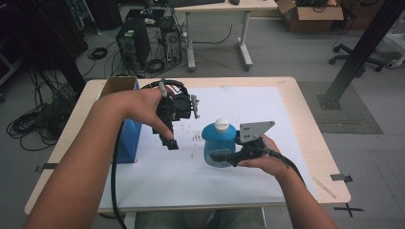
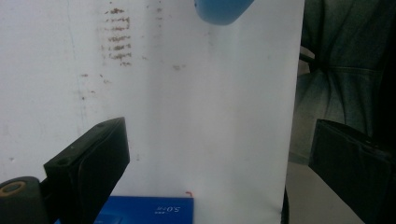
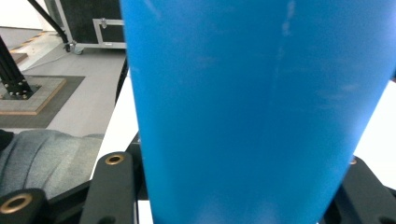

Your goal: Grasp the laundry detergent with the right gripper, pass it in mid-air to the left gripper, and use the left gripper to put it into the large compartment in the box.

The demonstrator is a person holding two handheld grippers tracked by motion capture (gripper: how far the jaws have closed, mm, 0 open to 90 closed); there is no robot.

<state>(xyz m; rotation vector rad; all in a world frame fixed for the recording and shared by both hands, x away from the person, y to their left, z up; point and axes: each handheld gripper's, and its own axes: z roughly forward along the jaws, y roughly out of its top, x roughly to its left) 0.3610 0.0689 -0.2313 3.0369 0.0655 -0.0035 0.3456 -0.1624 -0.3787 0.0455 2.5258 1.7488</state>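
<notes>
A blue bottle (image 1: 217, 143) with a white cap (image 1: 221, 124) is upright at the middle of the white sheet (image 1: 239, 186). My right gripper (image 1: 220, 155) comes in from the right, shut on the bottle's lower body. In the right gripper view the blue bottle (image 3: 252, 93) sits between the two jaws of the right gripper (image 3: 238, 200). Whether its base touches the sheet I cannot tell. My left gripper (image 1: 184, 124) hovers to the bottle's left, pointing down, open and holding nothing. The left gripper (image 2: 219, 163) looks down on bare sheet, with the bottle's edge (image 2: 222, 11) at the top.
A blue box (image 1: 129, 138) stands at the sheet's left edge, also seen as the blue box (image 2: 144, 210) between the left jaws' bases. An open cardboard box (image 1: 117, 86) sits behind it. Small brown stains (image 1: 196, 137) mark the sheet. The table's front edge is by the person's lap (image 2: 345, 79).
</notes>
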